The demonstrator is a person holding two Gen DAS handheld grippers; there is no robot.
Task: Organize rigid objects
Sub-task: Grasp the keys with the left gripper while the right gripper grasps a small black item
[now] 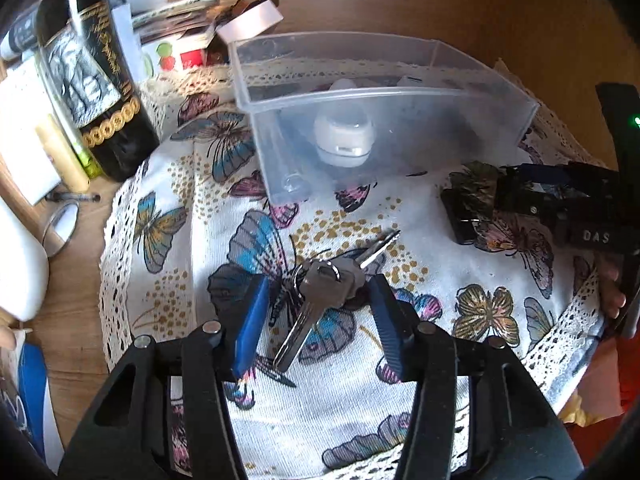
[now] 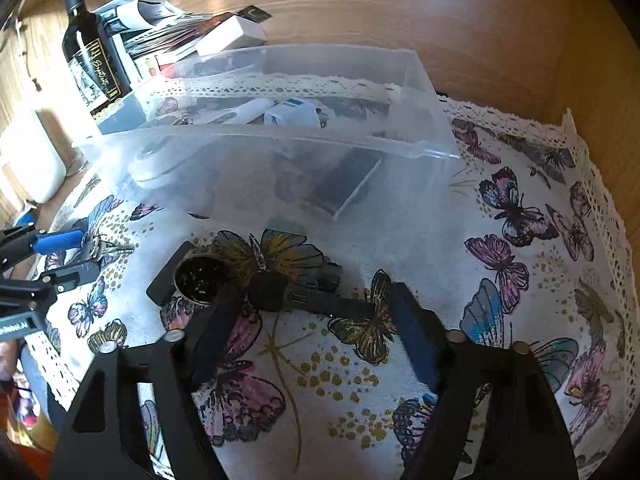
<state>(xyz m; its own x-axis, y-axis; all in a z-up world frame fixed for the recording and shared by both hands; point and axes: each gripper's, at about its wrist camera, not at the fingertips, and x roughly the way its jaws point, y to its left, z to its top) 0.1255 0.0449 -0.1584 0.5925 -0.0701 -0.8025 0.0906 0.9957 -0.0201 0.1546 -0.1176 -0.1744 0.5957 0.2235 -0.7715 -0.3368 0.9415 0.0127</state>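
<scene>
Between the left gripper's (image 1: 318, 300) spread blue fingers lies a key bunch (image 1: 332, 280), untouched, on the butterfly cloth (image 1: 460, 360). Right gripper (image 2: 312, 300) straddles a black device (image 2: 280, 286), fingers apart. Beyond, clear plastic bin (image 1: 384, 128).

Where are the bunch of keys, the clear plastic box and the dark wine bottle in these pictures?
bunch of keys (image 1: 320, 288): left wrist view, on the head of the front key.
clear plastic box (image 1: 400, 132): left wrist view, on its near wall.
dark wine bottle (image 1: 96, 80): left wrist view, on its label.
</scene>
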